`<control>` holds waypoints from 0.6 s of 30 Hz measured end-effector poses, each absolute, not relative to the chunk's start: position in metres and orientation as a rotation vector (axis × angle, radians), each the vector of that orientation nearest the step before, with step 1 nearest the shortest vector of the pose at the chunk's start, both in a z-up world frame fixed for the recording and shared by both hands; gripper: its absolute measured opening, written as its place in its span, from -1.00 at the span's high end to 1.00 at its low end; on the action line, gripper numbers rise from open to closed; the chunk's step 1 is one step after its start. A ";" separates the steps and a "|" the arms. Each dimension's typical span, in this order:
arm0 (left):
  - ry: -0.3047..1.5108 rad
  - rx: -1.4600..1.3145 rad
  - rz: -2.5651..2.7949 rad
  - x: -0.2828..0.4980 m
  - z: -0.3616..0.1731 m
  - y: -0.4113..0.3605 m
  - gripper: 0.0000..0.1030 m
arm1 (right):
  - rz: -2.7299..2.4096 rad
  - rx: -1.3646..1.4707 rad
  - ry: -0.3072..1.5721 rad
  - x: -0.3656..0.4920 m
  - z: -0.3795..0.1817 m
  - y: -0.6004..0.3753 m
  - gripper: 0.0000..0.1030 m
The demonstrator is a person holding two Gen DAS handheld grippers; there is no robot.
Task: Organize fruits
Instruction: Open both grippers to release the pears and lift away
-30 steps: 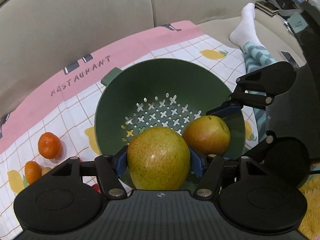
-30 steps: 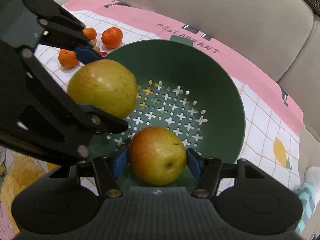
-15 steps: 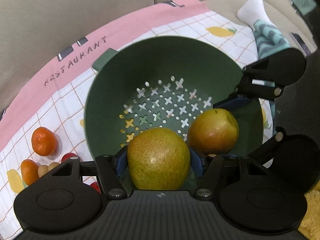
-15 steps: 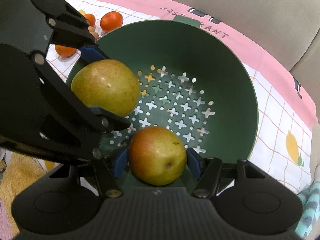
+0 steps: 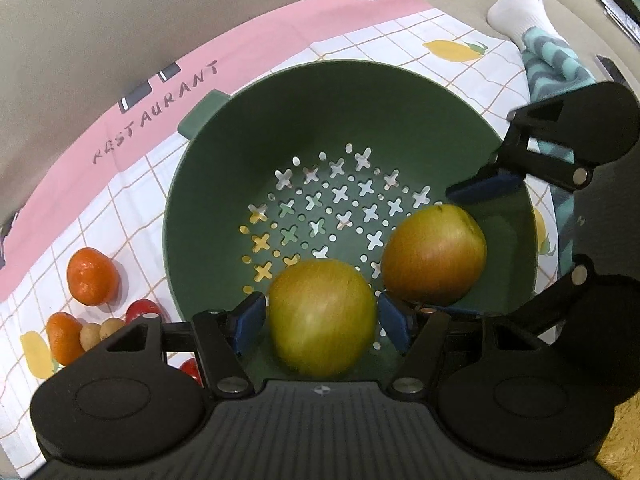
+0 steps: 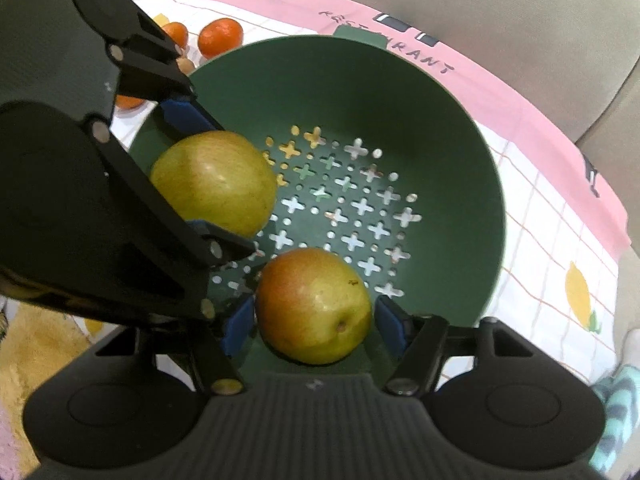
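Observation:
A green perforated colander [image 5: 224, 184] [image 6: 452, 120] sits on a checked cloth. A yellow-green pear [image 5: 322, 318] [image 6: 214, 182] lies between the fingers of my left gripper [image 5: 320, 320], inside the colander; gaps show on both sides of it and the jaws stand open. A red-tinged pear [image 6: 314, 306] [image 5: 434, 254] lies between the fingers of my right gripper [image 6: 314, 322], also low in the colander, with gaps beside the blue pads [image 6: 390, 326]. Each gripper shows in the other's view.
Left of the colander lie tangerines [image 5: 92, 276] [image 6: 220, 36], small red fruits [image 5: 140, 308] and small tan fruits [image 5: 100, 330]. A socked foot [image 5: 520, 4] rests on the beige sofa at the far right. A yellow fluffy mat [image 6: 36, 356] lies near.
Both grippers lowered into the colander. Both sets of jaws have opened, and gaps now show beside each pear. The yellow-green pear looks motion-blurred and sits lower.

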State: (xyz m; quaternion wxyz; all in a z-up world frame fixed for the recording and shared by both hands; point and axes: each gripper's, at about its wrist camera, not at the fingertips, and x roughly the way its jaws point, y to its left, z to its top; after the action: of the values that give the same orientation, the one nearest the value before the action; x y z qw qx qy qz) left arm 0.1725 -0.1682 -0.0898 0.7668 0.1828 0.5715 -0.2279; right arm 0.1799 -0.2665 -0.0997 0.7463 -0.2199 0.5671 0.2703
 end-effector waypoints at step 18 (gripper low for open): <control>1.070 0.335 -0.447 0.142 -0.031 -0.143 -0.48 | 0.497 -0.424 1.116 0.162 -0.053 -0.270 -0.77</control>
State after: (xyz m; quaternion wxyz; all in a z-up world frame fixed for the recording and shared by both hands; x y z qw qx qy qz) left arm 0.1417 -0.1430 -0.0313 0.8234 0.1574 0.5030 -0.2102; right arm 0.1615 -0.2700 -0.0531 0.7980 -0.1976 0.5201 0.2316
